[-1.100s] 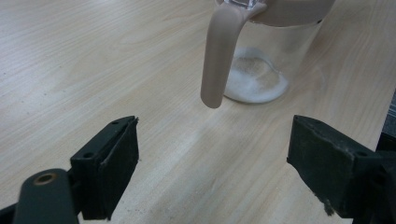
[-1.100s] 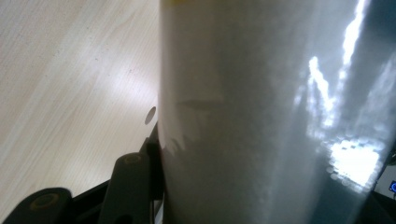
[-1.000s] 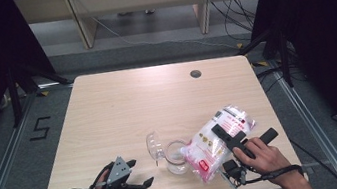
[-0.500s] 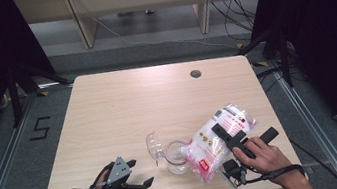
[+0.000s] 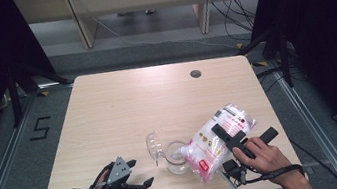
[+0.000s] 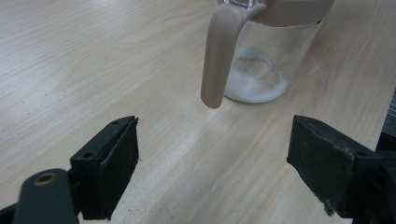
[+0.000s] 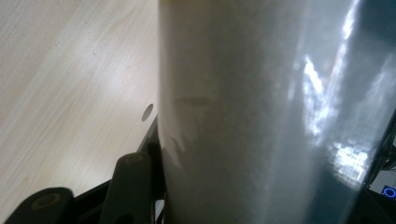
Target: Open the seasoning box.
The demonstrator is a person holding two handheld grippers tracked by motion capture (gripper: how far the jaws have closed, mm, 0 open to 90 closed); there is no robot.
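Right gripper (image 5: 227, 138): clamps bag (image 5: 214, 141), long axis tilted down-left over jar (image 5: 176, 156) | left gripper (image 5: 133, 173): wide, empty, jar just ahead

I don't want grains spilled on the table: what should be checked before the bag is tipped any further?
1. Right gripper clamps the bag: ok.
2. Bag's low end sits over the jar mouth: cannot tell.
3. Jar upright on the table: ok.
4. Jar lid flipped open: ok.
5. Room left in the jar, only a thin layer at its bottom: ok.
6. Left gripper steadying the jar: not ok, jaws open and apart from it.
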